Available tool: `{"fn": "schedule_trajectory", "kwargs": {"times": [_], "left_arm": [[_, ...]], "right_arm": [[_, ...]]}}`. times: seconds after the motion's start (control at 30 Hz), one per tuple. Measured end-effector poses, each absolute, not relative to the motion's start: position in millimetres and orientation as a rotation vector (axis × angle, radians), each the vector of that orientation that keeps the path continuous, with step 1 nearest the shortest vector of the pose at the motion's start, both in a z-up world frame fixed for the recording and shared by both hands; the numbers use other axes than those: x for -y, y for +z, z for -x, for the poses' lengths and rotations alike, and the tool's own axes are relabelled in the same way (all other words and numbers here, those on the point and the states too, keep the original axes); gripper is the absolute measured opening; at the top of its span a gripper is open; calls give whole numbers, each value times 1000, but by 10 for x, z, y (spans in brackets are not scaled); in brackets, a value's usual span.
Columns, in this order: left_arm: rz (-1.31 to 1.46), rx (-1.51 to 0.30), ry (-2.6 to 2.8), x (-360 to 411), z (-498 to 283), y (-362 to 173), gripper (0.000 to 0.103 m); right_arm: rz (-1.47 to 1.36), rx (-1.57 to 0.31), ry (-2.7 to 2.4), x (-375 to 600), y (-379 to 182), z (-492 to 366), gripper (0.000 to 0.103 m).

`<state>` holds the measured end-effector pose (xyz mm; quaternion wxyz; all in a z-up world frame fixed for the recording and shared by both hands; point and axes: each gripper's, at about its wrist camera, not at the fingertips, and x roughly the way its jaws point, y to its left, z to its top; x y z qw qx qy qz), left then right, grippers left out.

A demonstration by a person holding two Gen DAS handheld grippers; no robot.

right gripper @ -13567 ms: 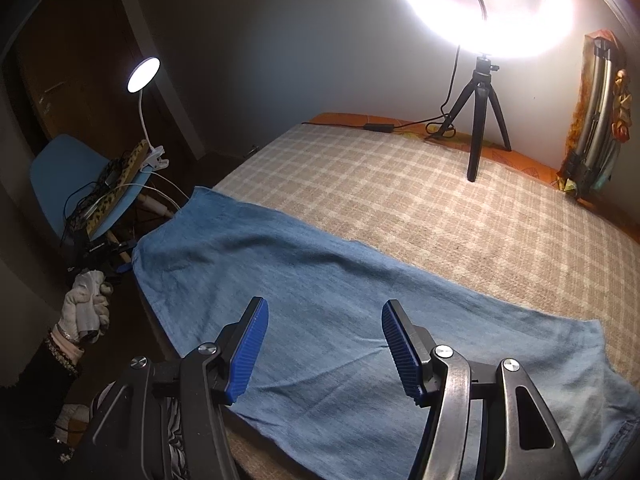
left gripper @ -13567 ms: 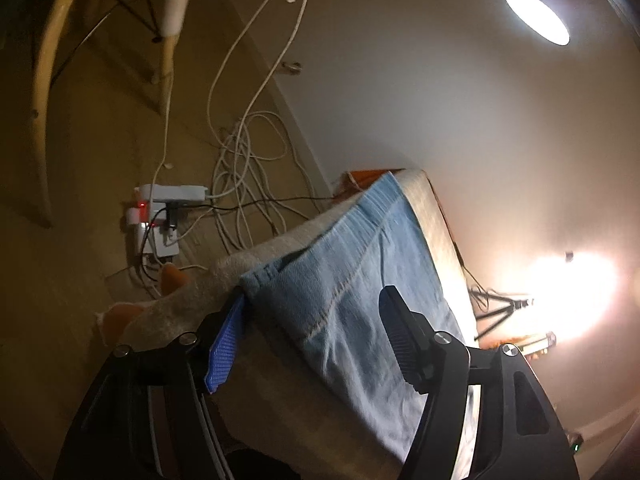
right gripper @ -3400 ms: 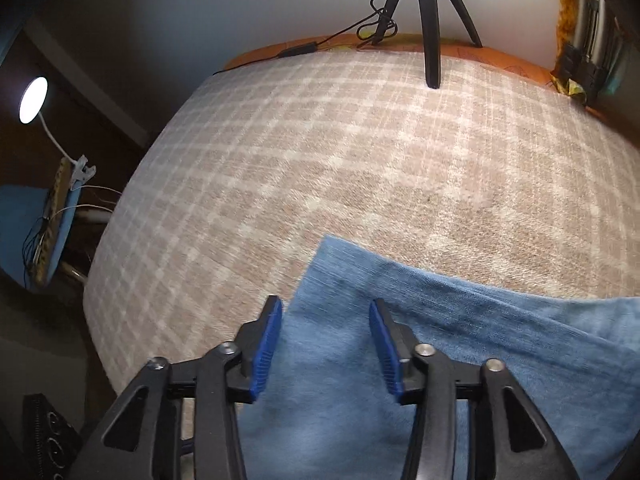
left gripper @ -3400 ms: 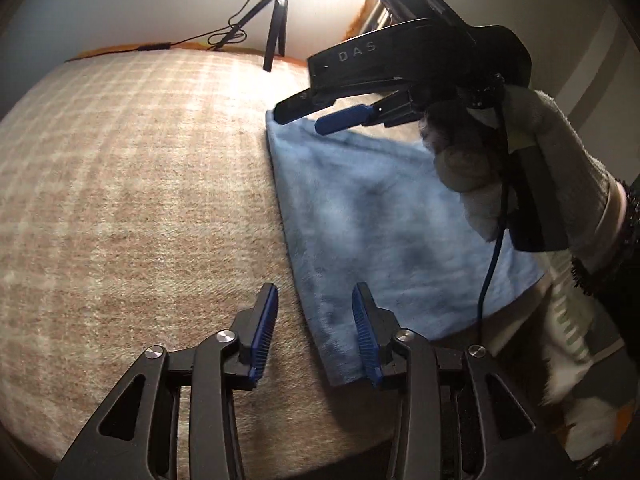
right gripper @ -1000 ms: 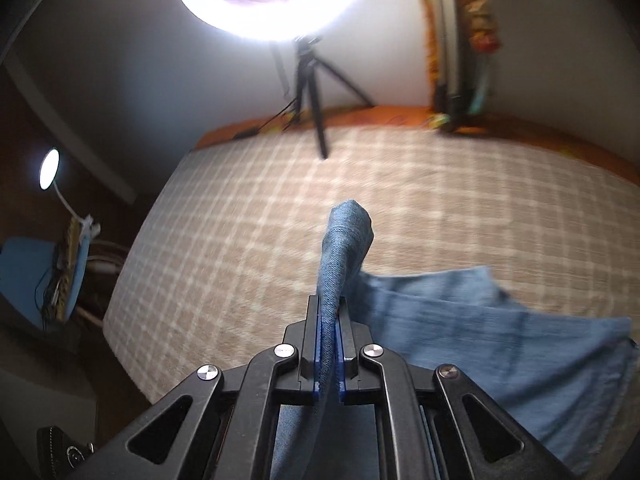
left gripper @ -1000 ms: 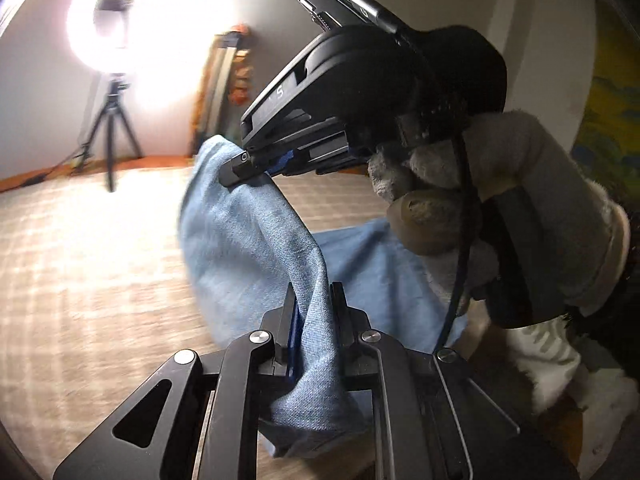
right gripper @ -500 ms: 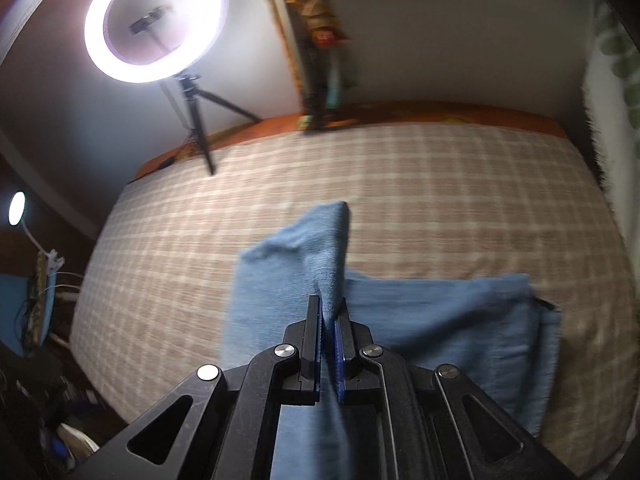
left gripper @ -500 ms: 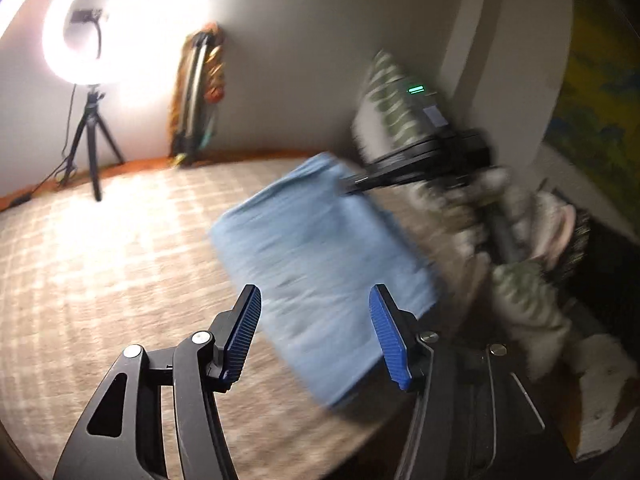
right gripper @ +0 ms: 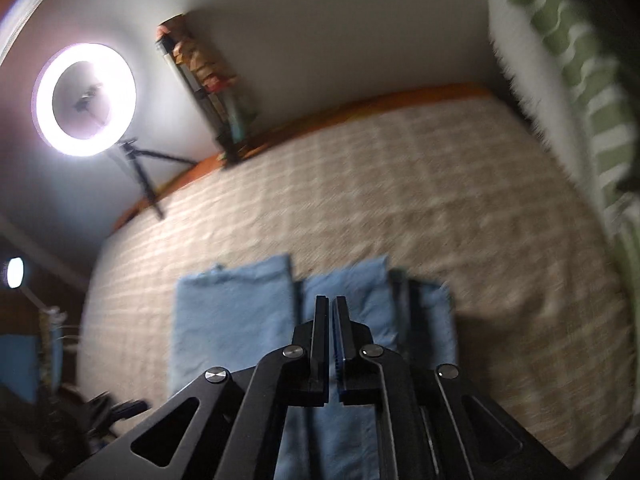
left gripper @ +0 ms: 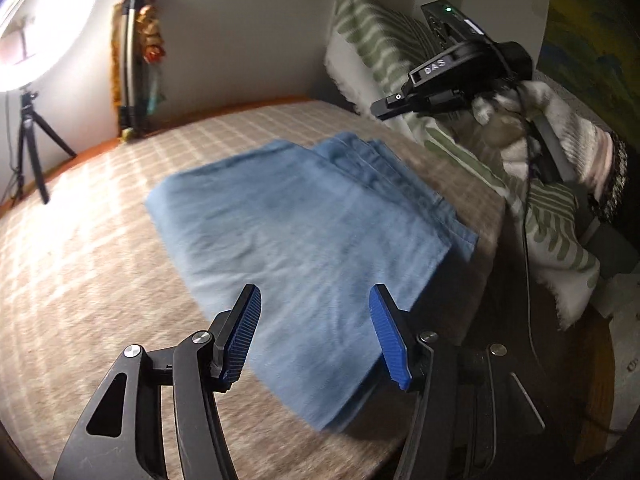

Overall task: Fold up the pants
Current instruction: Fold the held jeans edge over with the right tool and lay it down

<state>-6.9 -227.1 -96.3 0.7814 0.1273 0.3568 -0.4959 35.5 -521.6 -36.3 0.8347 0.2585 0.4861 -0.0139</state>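
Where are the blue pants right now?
The folded blue denim pants lie flat on the beige checked bedspread, just beyond the left tool, near the green striped pillow.

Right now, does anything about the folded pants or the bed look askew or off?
Slightly. The pants lie folded on the checked bedspread, but the layers are not squared: several edges fan out stepwise at the end nearest the pillow, and the top fold sits offset, leaving a visible seam. No damage shows.

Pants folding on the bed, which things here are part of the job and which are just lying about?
Part of the job: pants, left gripper, right gripper, bed.

Lying about: ring light, tripod, pillow, small lamp.
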Motion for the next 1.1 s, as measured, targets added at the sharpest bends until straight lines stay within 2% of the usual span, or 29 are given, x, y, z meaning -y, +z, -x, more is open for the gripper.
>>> {"fn": "schedule_trajectory", "kwargs": {"times": [0.03,0.07,0.27,0.43,0.53,0.7,0.73,0.8,0.87,0.93,0.97,1.03,1.1], "left_arm": [[-279,-775,-1075,2296,86,-978,55],[-283,-778,-1079,2314,57,-994,55],[-306,-824,-1080,2338,27,-1129,55],[-288,-854,-1062,2331,-37,-1217,55],[-274,-867,-1051,2317,-77,-1249,55],[-267,-868,-1042,2298,-83,-1254,55],[-267,-867,-1041,2295,-81,-1250,55],[-266,-866,-1039,2296,-92,-1255,55],[-265,-867,-1037,2284,-100,-1255,55],[-252,-868,-1034,2246,-116,-1239,55],[-240,-870,-1033,2212,-129,-1222,55],[-219,-862,-1025,2144,-157,-1176,55],[-199,-853,-1015,2069,-191,-1116,55]], "right_arm": [[-551,-1037,-7,5158,-401,-307,21],[-560,-1051,29,5063,-470,-241,36],[-610,-1134,96,4766,-958,-15,37],[-723,-1084,100,4843,-1084,31,39],[-722,-1084,137,4802,-1052,50,29],[-690,-1054,223,4646,-924,18,29],[-694,-1056,210,4662,-946,9,30],[-717,-1077,138,4710,-1074,-38,49],[-789,-1050,116,4743,-1159,-49,45],[-781,-1045,81,4707,-1134,-58,27],[-755,-1044,77,4661,-1102,-60,9],[-662,-1040,52,4542,-969,-47,3],[-605,-1023,31,4449,-779,-20,2]]}}
